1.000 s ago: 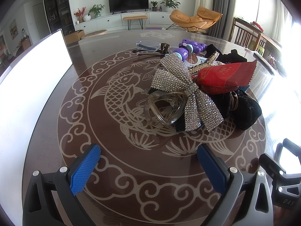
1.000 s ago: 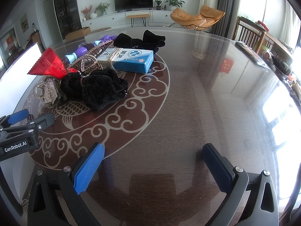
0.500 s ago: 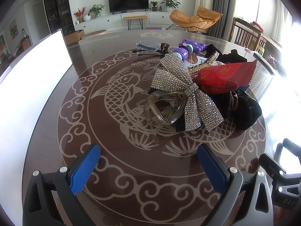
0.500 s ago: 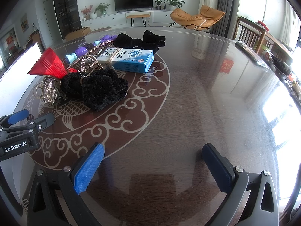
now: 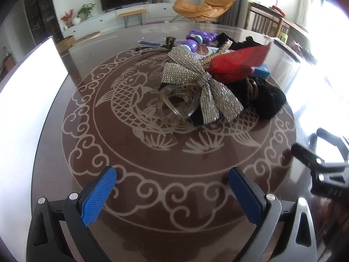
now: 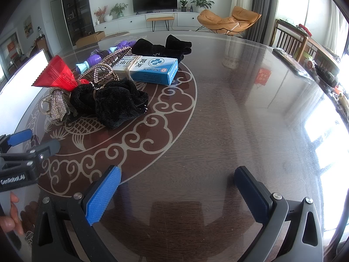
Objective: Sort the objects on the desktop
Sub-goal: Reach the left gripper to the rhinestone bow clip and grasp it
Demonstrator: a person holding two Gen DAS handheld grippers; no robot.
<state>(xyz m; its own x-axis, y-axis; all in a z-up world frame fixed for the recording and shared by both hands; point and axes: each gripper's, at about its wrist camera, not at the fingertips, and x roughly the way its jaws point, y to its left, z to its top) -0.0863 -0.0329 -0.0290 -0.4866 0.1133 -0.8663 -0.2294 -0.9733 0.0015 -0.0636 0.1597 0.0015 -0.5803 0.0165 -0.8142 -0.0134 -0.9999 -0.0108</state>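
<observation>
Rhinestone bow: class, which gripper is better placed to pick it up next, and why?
Probably the left gripper: open, with the bow straight ahead between its fingers. The right gripper faces bare table; the pile sits off to its left.

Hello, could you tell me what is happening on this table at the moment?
A person holds two handheld grippers over a dark round table with a fish pattern. Both the left gripper and the right gripper are open and empty, short of the pile. Nothing is sorted yet: the silver rhinestone bow, red foil packet, black fuzzy cloth, blue and white box and purple toy lie together.
</observation>
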